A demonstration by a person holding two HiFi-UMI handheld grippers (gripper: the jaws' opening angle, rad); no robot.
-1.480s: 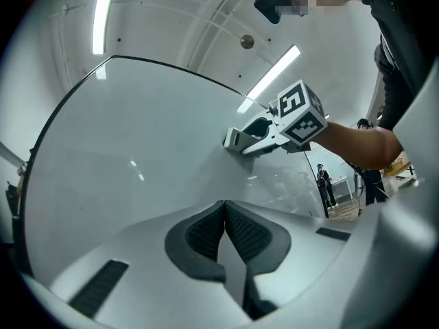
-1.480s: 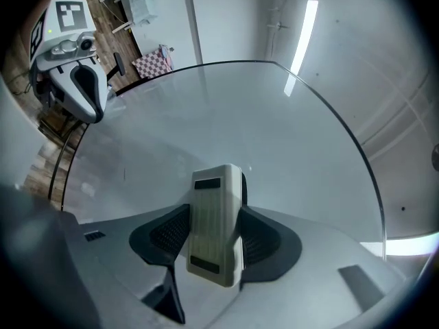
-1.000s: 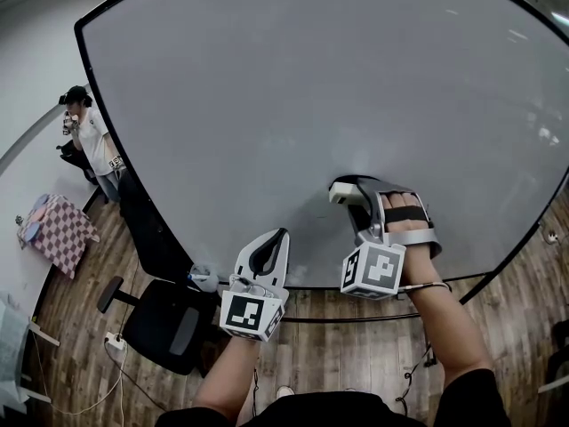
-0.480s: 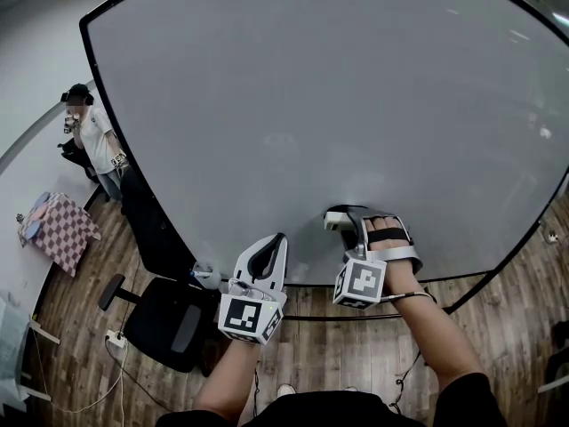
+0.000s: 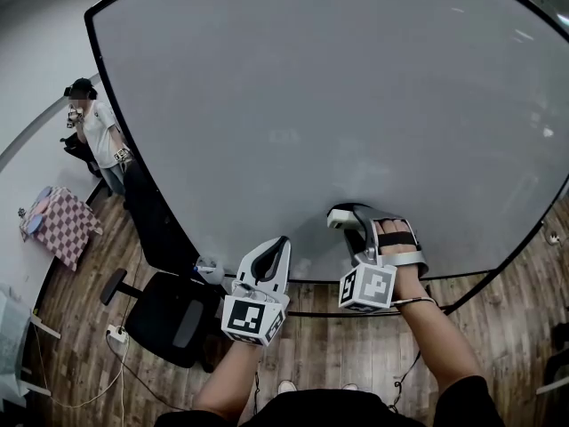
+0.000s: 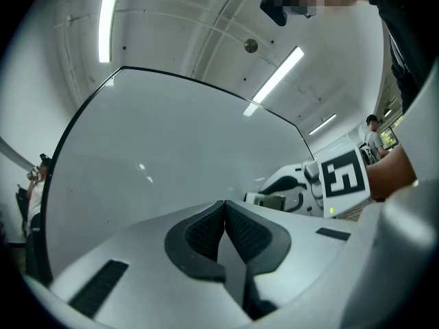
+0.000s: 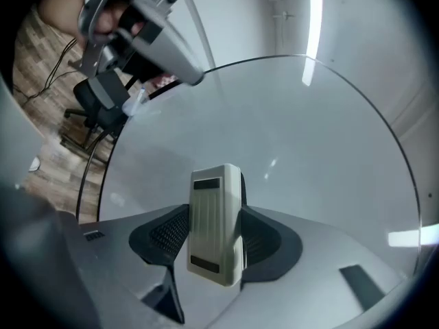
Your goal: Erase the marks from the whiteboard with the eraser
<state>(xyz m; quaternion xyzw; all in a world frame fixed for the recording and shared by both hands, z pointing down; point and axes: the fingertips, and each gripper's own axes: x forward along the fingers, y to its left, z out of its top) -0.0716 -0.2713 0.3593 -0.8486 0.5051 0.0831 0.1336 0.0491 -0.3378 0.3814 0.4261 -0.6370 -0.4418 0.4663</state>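
At the far left a person point(image 5: 93, 130) stands by the whiteboard's point(image 5: 311, 105) dark left frame, with an office chair point(image 5: 169, 314) on the wood floor point(image 5: 498, 301) below that corner. The left gripper point(image 5: 283, 238) hovers just under the board's bottom edge, clenched on nothing; its own view shows the pads point(image 6: 206, 233) pressed together. To its right, the right gripper point(image 5: 348, 213) grips the eraser point(image 5: 338, 221) low on the board, just above the bottom frame, with wide grey surface free above and to both sides. Only the right gripper view shows the eraser's ribbed white back point(image 7: 216, 221) wedged upright between the jaws; only the left gripper view shows ceiling lights point(image 6: 278, 74). Against a second ago, the eraser sits lower on the board, and the left gripper has barely moved.
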